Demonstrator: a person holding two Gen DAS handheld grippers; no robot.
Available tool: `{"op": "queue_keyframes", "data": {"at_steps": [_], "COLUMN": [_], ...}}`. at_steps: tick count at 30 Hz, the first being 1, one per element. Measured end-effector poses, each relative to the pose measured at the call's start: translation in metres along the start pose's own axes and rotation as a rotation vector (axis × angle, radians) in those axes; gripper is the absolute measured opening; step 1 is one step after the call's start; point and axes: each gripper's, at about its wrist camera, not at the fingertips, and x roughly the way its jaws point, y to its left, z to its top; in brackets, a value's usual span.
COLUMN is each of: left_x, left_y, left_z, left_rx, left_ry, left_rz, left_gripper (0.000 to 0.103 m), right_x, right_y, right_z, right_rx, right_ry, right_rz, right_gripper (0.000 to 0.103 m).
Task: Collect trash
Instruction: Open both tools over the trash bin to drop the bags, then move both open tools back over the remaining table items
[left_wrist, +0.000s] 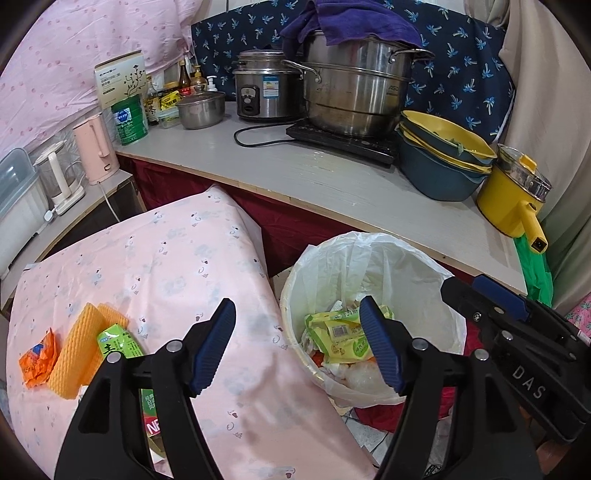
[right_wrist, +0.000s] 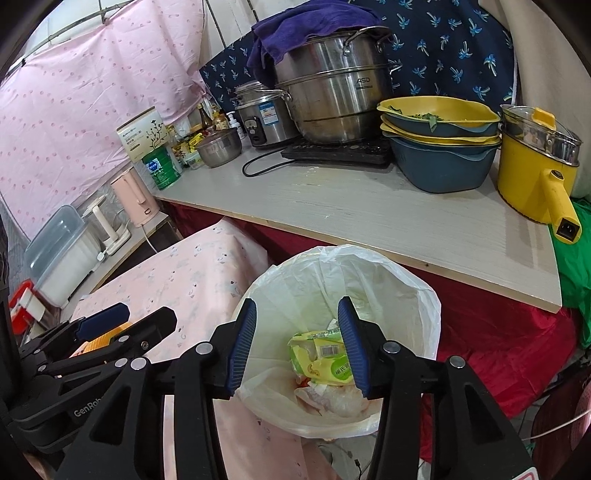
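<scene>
A bin lined with a white bag (left_wrist: 373, 254) (right_wrist: 332, 266) stands on the floor beside a table under a pink cloth (left_wrist: 166, 258) (right_wrist: 192, 280). Inside it lies a yellow-green wrapper (left_wrist: 338, 334) (right_wrist: 321, 356) on other crumpled trash. My left gripper (left_wrist: 297, 321) is open over the table's edge and the bin's rim, with nothing between its fingers. Over the bin's mouth my right gripper (right_wrist: 298, 314) is open and empty too. On the cloth lie an orange wrapper (left_wrist: 37, 358), a yellow foam sleeve (left_wrist: 77, 350), a green packet (left_wrist: 118, 343) and a red-and-green packet (left_wrist: 149, 413) partly hidden under my left gripper.
Behind the bin runs a grey counter (left_wrist: 295, 173) (right_wrist: 369, 214) with a steel steamer pot (left_wrist: 354, 96), a rice cooker (left_wrist: 262, 88), stacked blue-and-yellow basins (left_wrist: 439, 155) and a yellow electric pot (left_wrist: 513, 192). Kettles (left_wrist: 96, 147) stand on a low shelf at the left. Red cloth hangs below the counter.
</scene>
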Motion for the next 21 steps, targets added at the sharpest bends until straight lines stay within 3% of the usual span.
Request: {"op": "queue_keyframes", "data": {"at_steps": [21], "left_x": [-0.038], "left_y": [0.074], "left_z": [-0.017], "left_rx": [-0.108], "left_ry": [-0.035], "left_rz": [0.073], "left_gripper": [0.066], "right_x": [-0.007], "right_y": [0.070], "right_z": [-0.007], "right_rx": [-0.105], "right_ry": [0.006], "right_rz": [0.065], "right_gripper": [0.046]}}
